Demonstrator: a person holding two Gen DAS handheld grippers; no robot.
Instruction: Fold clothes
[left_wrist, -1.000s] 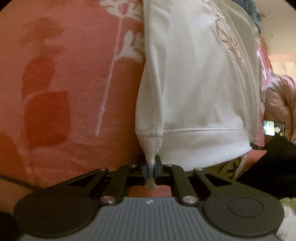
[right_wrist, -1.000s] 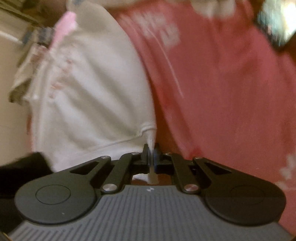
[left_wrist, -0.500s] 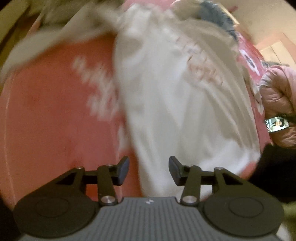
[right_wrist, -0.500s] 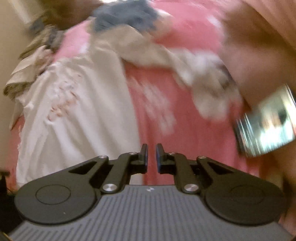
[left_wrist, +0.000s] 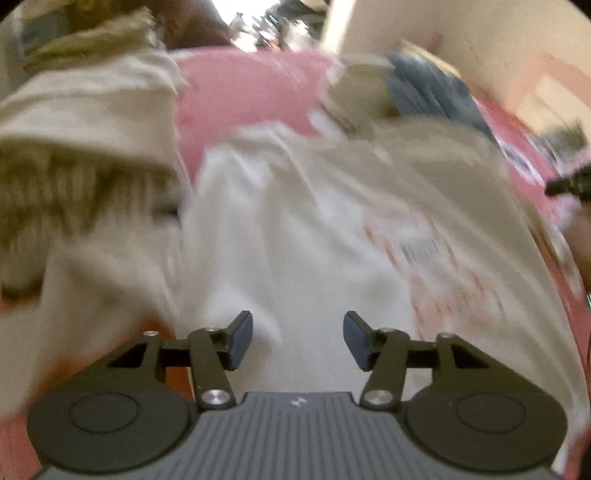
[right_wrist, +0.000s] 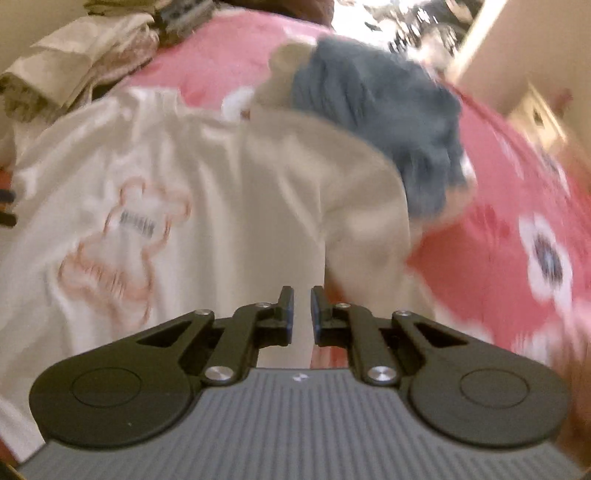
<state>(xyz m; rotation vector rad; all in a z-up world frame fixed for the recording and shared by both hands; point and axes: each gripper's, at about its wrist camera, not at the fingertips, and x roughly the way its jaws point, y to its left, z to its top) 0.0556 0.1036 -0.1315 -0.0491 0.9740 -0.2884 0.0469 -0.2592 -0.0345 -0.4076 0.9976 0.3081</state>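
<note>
Jaws of left gripper (left_wrist: 297, 341) have just been opening, wide and empty; right gripper (right_wrist: 301, 314) nearly closed, empty — next grasp white cotton shirt (right_wrist: 221, 206) at its edge, above the bear print.

Soft matt white cloth shirt (right_wrist: 221, 206)

the white shirt (left_wrist: 295, 229) is smeared by motion blur in the left wrist view, its printed label unreadable (bars only). left of the white shirt, a beige heap (left_wrist: 81, 155) is cut off by the edge.
</note>
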